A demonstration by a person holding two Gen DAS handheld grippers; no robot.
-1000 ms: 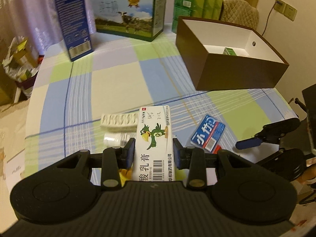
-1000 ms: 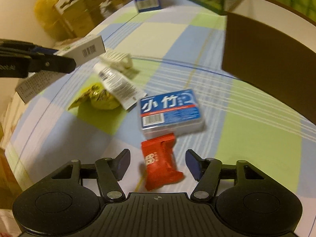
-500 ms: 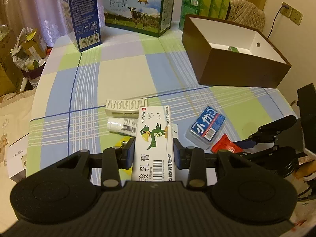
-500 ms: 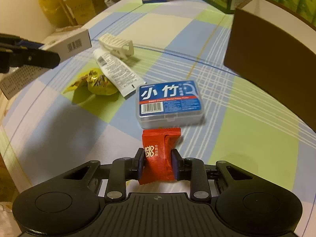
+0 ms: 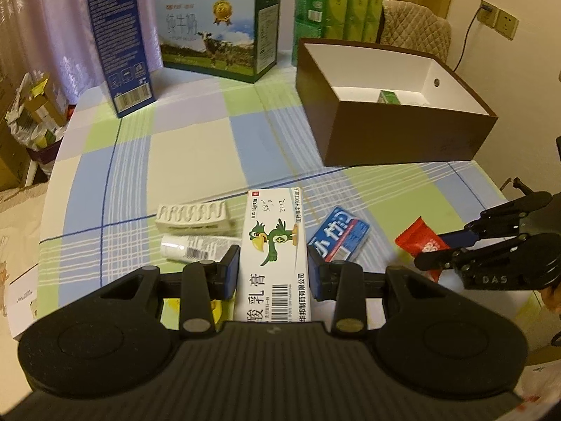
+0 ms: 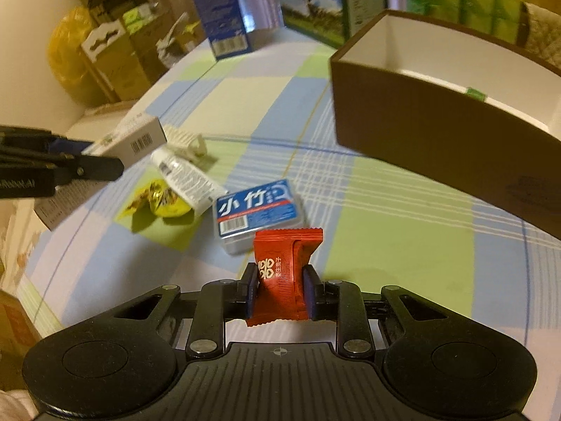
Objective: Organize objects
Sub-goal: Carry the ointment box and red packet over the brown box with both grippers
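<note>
The left gripper [image 5: 274, 272] has its jaws clamped on a white carton [image 5: 275, 245]; the right gripper [image 6: 279, 289] pinches a red packet [image 6: 280, 273]. Bare checked table [image 5: 196, 154] stretches to the open brown box [image 5: 403, 133], with a blue case [image 6: 257, 207], tube [image 6: 187, 179] and yellow wrapper [image 6: 157, 201] below.

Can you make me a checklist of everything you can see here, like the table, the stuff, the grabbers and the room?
Surface: table with checked tablecloth.
Job's things: brown box, open, a green item inside; parrot box; red packet; blue floss case; white tube; white ribbed tray; yellow wrapper.
Clutter: milk carton, tall blue box, green packs at the far edge.
Grippers: left gripper shut on parrot box; right gripper shut on red packet.
Cables: one cord at the wall socket.
Surroundings: curtain, padded chair, cartons on the floor.
</note>
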